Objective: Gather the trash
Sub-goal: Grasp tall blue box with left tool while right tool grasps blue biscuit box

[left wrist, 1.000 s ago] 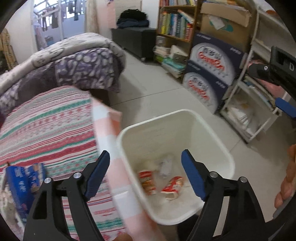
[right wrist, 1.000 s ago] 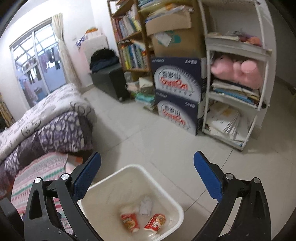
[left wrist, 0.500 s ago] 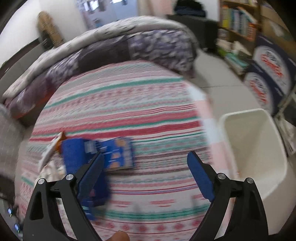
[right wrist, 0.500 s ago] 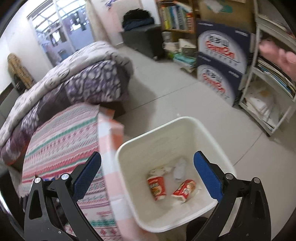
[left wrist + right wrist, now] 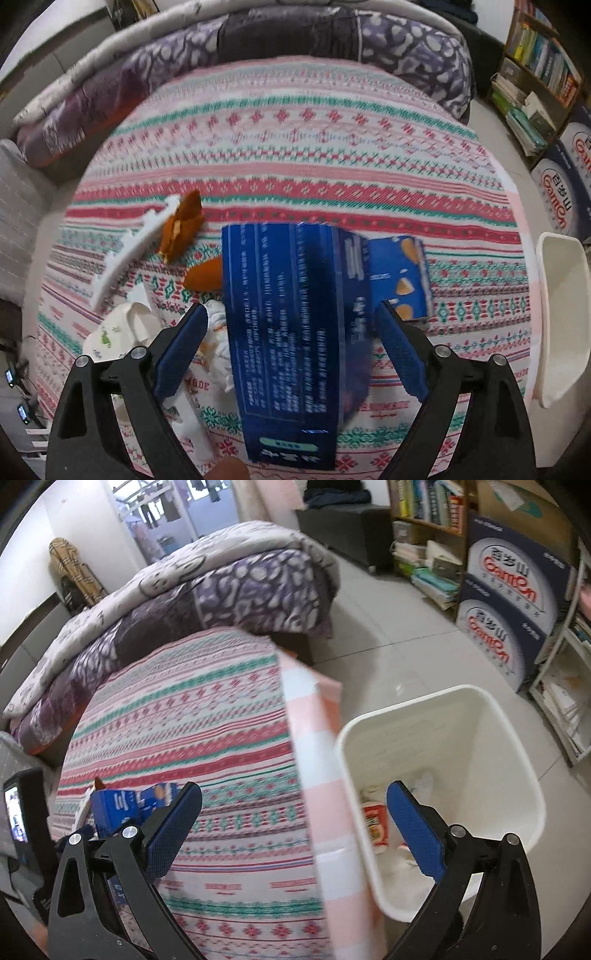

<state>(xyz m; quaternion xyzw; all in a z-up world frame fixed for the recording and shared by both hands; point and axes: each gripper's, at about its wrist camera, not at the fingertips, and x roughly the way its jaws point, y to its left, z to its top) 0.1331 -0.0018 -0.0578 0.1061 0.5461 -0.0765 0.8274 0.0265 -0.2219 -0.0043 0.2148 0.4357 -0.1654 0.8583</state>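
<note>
A tall dark blue carton [image 5: 295, 332] lies on the striped table cloth [image 5: 295, 147], between the fingers of my open left gripper [image 5: 291, 343]; the pads stand apart from its sides. A smaller blue snack box [image 5: 402, 277] lies just behind it. Orange wrappers [image 5: 184, 229], a white plastic strip [image 5: 125, 254] and crumpled paper [image 5: 122, 328] lie to the left. The white bin [image 5: 443, 775] stands on the floor right of the table, with a red wrapper [image 5: 375, 821] inside. My right gripper [image 5: 295, 830] is open and empty over the table's edge beside the bin.
A bed with a purple quilt [image 5: 221, 590] lies behind the table. Bookshelves [image 5: 424, 517] and stacked blue cartons [image 5: 513, 602] stand on the far right. The blue boxes [image 5: 125, 805] and the left gripper's body show at the right wrist view's left edge.
My left gripper swung from over the bin to the table and came down around the dark blue carton. My right gripper turned left, so the table now fills its view beside the bin.
</note>
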